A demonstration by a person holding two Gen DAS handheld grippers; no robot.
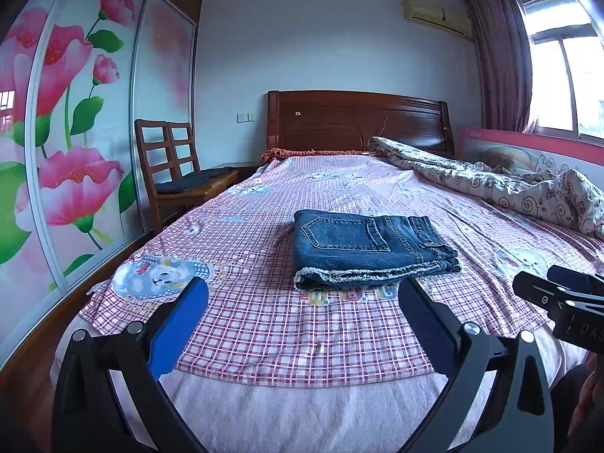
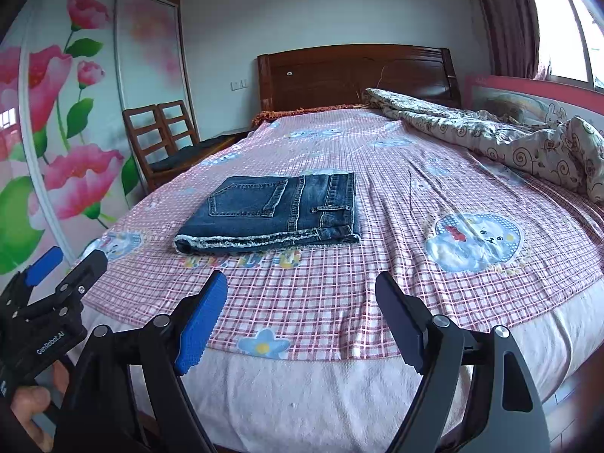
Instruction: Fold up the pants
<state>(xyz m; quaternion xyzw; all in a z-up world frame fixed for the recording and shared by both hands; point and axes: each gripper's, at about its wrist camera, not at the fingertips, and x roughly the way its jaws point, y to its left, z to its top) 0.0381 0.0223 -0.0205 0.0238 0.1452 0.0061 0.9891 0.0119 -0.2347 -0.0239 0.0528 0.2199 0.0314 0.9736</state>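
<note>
Jeans [image 1: 372, 249] lie folded in a compact stack at mid-frame on the checked bedsheet [image 1: 271, 324], while the left gripper [image 1: 302, 302] and right gripper [image 2: 302, 294] hover near, jaws spread wide, gripping and touching nothing.

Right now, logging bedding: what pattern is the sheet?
Pink-red plaid sheet, cartoon patches; right wrist view.

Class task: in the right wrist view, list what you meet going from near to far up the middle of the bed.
Right tongs → checked sheet → folded jeans → wooden headboard
</note>
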